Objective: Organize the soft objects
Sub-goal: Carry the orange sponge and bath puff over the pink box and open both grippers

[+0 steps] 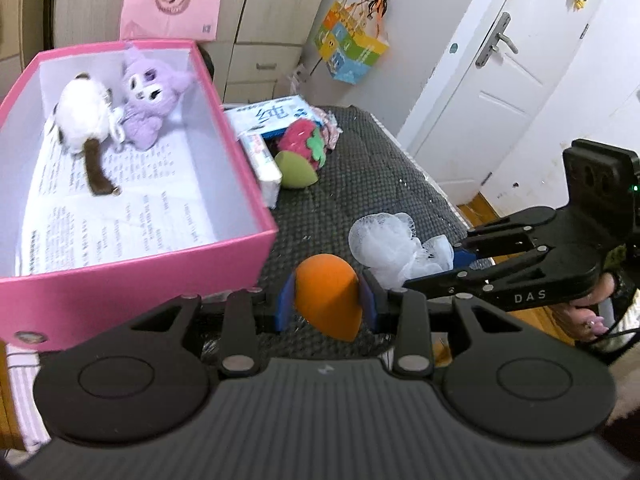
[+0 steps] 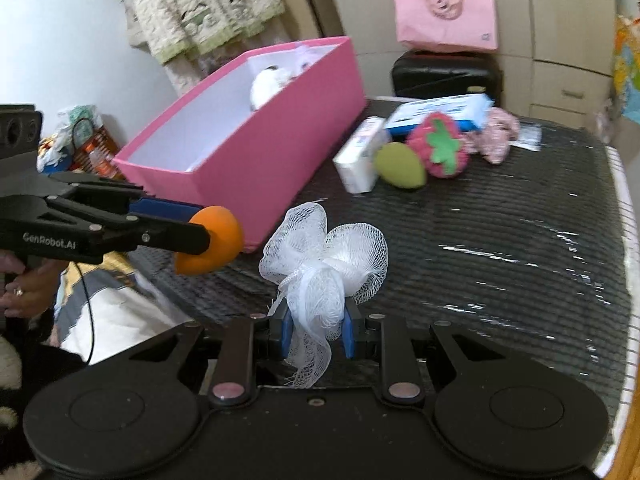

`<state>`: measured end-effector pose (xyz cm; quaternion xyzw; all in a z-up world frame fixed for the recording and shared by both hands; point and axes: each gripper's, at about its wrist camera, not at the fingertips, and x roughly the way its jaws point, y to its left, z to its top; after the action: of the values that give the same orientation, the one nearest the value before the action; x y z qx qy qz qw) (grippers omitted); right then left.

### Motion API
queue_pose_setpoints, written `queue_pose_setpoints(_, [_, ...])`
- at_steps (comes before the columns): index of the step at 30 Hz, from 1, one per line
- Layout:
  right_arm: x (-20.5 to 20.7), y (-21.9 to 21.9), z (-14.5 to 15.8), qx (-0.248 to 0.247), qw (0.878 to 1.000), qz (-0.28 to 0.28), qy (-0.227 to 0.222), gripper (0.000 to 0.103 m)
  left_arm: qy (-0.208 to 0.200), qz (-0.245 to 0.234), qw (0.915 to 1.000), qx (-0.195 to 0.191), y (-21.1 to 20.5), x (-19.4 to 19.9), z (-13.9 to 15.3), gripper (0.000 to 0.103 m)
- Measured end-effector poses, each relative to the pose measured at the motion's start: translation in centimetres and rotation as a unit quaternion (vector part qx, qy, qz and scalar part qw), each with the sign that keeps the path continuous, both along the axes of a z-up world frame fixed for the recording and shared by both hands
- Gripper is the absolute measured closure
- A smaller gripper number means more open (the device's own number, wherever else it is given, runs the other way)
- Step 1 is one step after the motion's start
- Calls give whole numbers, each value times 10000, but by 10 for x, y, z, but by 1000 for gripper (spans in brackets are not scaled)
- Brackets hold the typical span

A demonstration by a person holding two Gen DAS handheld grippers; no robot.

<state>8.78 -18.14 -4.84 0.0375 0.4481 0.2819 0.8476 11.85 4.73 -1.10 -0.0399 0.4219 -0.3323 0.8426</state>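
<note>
My left gripper (image 1: 326, 306) is shut on an orange makeup sponge (image 1: 328, 294), held above the dark mat beside the pink box (image 1: 132, 276); it also shows in the right wrist view (image 2: 210, 240). My right gripper (image 2: 316, 330) is shut on a white mesh bath pouf (image 2: 324, 256), which also shows in the left wrist view (image 1: 394, 246). The pink box holds a white-and-brown plush (image 1: 82, 120) and a purple plush (image 1: 150, 100). A green sponge (image 2: 400, 166), a red strawberry plush (image 2: 440, 148) and a pink scrunchie (image 2: 496, 136) lie on the mat.
A white carton (image 2: 358, 156) and a blue-white packet (image 2: 440, 114) lie beside the pink box. The dark woven mat (image 2: 500, 248) covers the table. A black case (image 2: 446, 74) and a pink bag (image 2: 444, 12) stand behind. A white door (image 1: 500, 80) is at the right.
</note>
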Motion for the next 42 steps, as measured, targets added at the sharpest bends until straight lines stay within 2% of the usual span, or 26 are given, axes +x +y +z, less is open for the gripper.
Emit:
queue_pose_setpoints(3, [3,19,10,-52,9997,227,83,75,210,-127,9997,28,17,4,10,69])
queue_pose_setpoints(7, [7,39,28,-17,9985,540,64,75,64,-169,9997,150,34,1,27,69])
queue_pose_setpoints(12, [14,56,46,85,9966,817,-13,75,-143,-101,9998,81,54,1,41,69])
queue_pose_setpoints(15, [23,65,57,172,9952,956,-138,75,-330,48,9994,36,64,3,48,69])
queue_pose_setpoints(22, [45,87,85,222,9908,1106,-750,75,-736,502,9960,-74,86,15,61,69])
queue_pose_setpoints(27, [72,115,83,-42,9871,1242,-1013,74,-1006,920,9905,170,89,38,56,69])
queue_pose_setpoints(30, [94,131,76,-309,9869,1292,-920,74,-972,1110,9886,313,91,57,43,69])
queue_pose_setpoints(33, [111,149,66,-580,9819,1645,-734,74,-719,1217,9890,443,92,74,26,69])
queue_pose_setpoints(36, [124,163,55,-876,9759,1927,-530,73,-669,1188,9874,807,89,80,15,69])
queue_pose_setpoints(38, [132,169,49,-890,9717,2171,-260,73,-750,1225,9835,1100,87,81,10,69])
queue_pose_setpoints(40, [139,171,44,-843,9725,2169,-10,73,-747,1230,9815,1262,87,81,7,69])
queue_pose_setpoints(42, [138,175,42,-917,9712,2197,-49,72,-729,1197,9812,1327,86,81,5,69])
